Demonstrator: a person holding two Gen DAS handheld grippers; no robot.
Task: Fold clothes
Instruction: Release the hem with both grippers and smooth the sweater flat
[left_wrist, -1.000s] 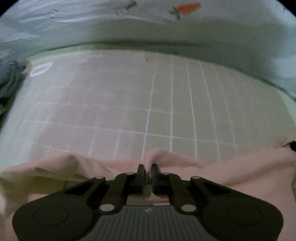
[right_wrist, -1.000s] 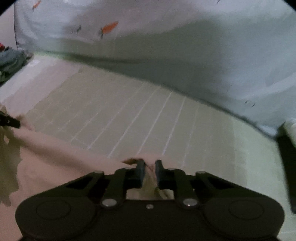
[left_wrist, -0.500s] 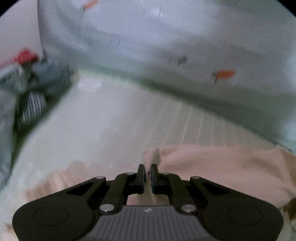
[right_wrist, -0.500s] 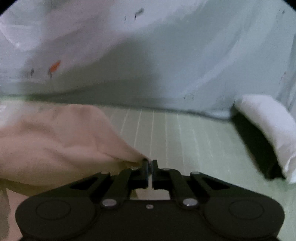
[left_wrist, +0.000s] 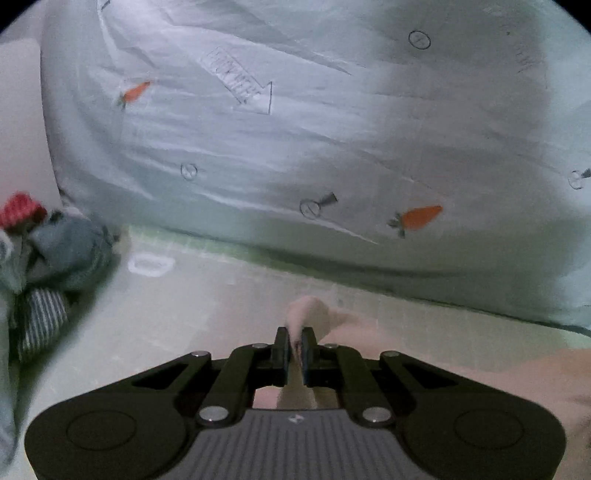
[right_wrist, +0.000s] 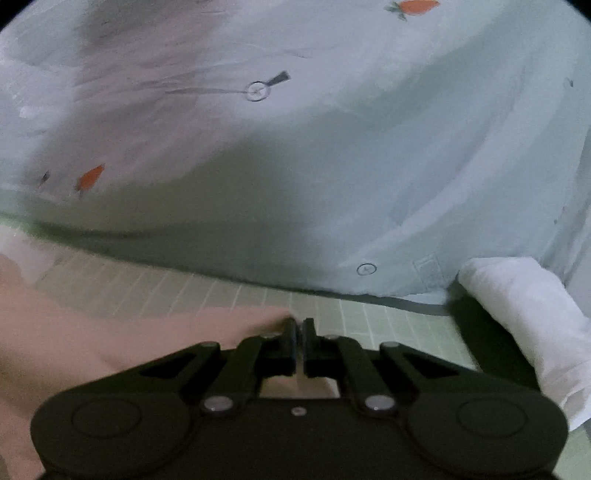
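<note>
Nearest each camera, a black claw is pressed together on the same pale pink garment (right_wrist: 122, 343). The left claw (left_wrist: 294, 341) pinches a small tuft that pokes up past its fingertips; the right claw (right_wrist: 299, 330) grips a thin edge at the cloth's right end. That makes two claws and one pink piece between them.

The garment spreads leftward from the right claw and rightward from the left one, draping low over the green gridded mat (right_wrist: 384, 321); whether all of it rests on the mat I cannot tell. It looks light, thin and limp, so it should sag and crease wherever it is unsupported, and may slide out of a shallow pinch. Corners or hem edges seem the best holds, taken well apart so the cloth hangs flat.

Farther off on the left lies a heap of other clothes (left_wrist: 48, 258), its blurred pieces including one striped and one red. On the right sits one white rolled cloth (right_wrist: 528, 321). Behind everything rises one pale blue sheet (left_wrist: 332, 129) printed with carrots: two in the left view, two in the right.
</note>
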